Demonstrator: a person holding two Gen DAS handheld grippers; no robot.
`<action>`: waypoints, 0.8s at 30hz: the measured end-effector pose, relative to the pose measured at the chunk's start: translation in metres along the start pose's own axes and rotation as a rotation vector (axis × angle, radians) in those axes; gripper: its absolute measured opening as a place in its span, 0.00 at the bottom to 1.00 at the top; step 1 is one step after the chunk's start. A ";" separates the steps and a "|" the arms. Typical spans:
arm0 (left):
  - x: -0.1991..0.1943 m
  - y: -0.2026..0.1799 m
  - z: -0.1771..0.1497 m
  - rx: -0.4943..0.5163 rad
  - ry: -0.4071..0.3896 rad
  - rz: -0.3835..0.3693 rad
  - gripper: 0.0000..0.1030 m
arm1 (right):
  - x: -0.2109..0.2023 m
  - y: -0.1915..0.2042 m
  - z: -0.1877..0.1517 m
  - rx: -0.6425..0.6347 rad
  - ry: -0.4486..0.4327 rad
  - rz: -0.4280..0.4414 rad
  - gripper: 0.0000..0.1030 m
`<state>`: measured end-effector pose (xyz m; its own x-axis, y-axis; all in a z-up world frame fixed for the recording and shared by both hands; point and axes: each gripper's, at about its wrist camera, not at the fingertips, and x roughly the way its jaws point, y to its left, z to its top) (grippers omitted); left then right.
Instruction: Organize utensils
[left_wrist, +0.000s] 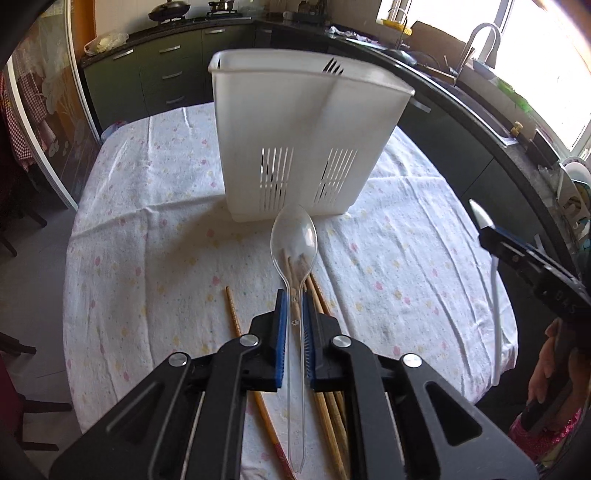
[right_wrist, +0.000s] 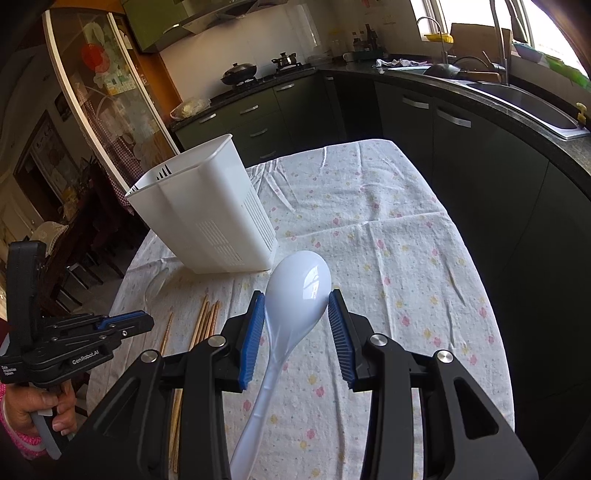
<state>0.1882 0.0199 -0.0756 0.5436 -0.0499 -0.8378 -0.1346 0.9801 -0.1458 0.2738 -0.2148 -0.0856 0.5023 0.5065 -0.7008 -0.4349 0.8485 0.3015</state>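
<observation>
In the left wrist view, the left claw (left_wrist: 294, 301) is clamped on a clear plastic spoon (left_wrist: 294, 240), bowl pointing ahead toward the white utensil holder (left_wrist: 295, 136); wooden chopsticks (left_wrist: 321, 402) lie on the bench (left_wrist: 147, 221) beneath. In the right wrist view, the right claw (right_wrist: 296, 301) grips a white spoon (right_wrist: 295, 288), with the holder ahead to its left.

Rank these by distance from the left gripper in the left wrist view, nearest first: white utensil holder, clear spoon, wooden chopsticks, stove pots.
1. Clear spoon, clamped in the left gripper.
2. Wooden chopsticks, on the tablecloth just beneath the fingers.
3. White utensil holder, standing mid-table ahead.
4. Stove pots, on the far counter, upper left.
</observation>
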 end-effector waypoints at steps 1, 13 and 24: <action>-0.011 -0.002 0.002 0.005 -0.029 -0.008 0.08 | 0.000 0.001 0.000 -0.001 -0.001 0.002 0.35; -0.105 -0.008 0.112 -0.005 -0.477 -0.097 0.08 | -0.001 -0.002 0.006 0.004 -0.010 0.011 0.35; -0.070 -0.006 0.172 0.014 -0.819 0.051 0.08 | -0.007 -0.012 0.015 0.023 -0.027 0.023 0.35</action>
<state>0.2940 0.0508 0.0743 0.9704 0.1455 -0.1929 -0.1681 0.9800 -0.1067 0.2870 -0.2262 -0.0746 0.5121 0.5297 -0.6762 -0.4293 0.8397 0.3327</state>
